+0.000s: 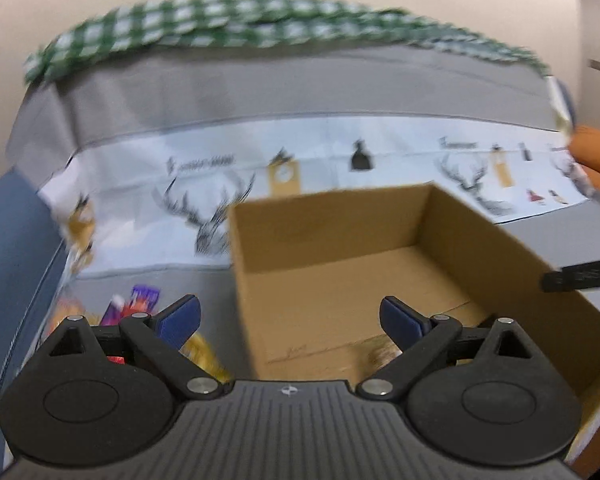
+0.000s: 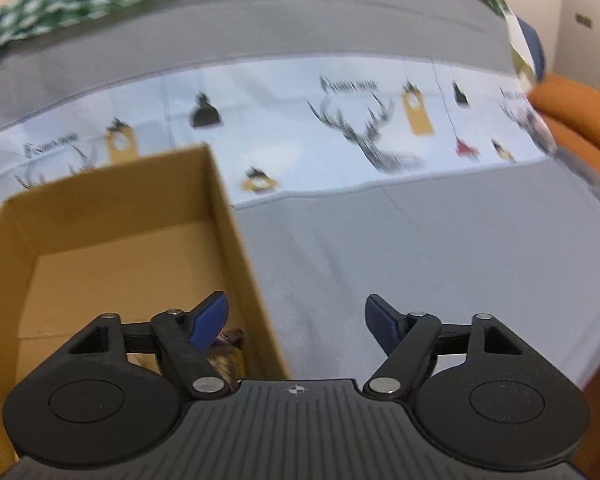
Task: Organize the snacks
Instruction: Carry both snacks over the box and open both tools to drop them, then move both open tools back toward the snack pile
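Left claw: your left claw stands wide open, with nothing between its blue pads; it hangs over the near left wall of the cardboard box.
Right claw: your right claw stands open, its pads apart and holding nothing; its left pad sits over the box interior, its right pad over the grey cloth.
Cardboard box: open-topped and brown, it rests on the bench; in the right wrist view it fills the lower left, its right wall running between the two pads.
Snack in box: a brownish wrapped piece lies on the box floor at the near right corner, partly hidden behind the claw linkage; the left wrist view shows a blurred piece on the box floor near the right pad. You cannot tell what kind it is.
Loose snacks: a heap of packets, purple, orange and yellow, lies on the grey cloth just left of the box, outside it and partly behind the left claw.
Bench cover: a pale printed strip with antler drawings crosses the cloth beyond the box.
Far edge: a green-and-white checked fabric runs along it.
Image quality: both views are motion-blurred.
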Demonstrator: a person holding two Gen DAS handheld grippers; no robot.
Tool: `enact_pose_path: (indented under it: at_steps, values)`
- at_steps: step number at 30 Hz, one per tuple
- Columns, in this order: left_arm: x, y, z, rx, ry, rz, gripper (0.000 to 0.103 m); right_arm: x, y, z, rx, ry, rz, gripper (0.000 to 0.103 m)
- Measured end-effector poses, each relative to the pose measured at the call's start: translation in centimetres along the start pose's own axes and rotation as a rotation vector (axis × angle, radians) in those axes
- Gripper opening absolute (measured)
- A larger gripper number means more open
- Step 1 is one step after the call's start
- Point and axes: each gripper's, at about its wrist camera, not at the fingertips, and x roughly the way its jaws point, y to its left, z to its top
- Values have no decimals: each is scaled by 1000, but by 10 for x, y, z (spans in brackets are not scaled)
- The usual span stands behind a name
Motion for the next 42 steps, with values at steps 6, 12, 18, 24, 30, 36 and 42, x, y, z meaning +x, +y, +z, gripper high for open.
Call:
enact_pose_path:
  at_steps: [6, 12, 18, 24, 30, 36, 42]
  values:
    - [6, 6, -2, -16, 49, -15, 98, 1, 0, -3, 18, 9, 31, 35]
    - [5, 4, -2, -14, 37, -61, 98, -3, -1, -2, 37, 18, 21, 29]
    - [-3, 0, -1, -7, 12, -110, 98, -13, -8, 1, 78, -26, 79, 49]
    - [-17, 0, -2, 1, -43, -133, 97, -31, -11, 0, 92, -123, 101, 66]
    - [-45, 2, -4, 33, -132, -168, 93, -46, -9, -6, 95, -212, 104, 69]
    - [-75, -2, -13, 128, -195, -211, 73, -65, -6, -10, 113, -282, 125, 69]
    - [-110, 28, -6, 62, -185, -313, 44, -80, -2, -14, 178, -268, 198, 64]
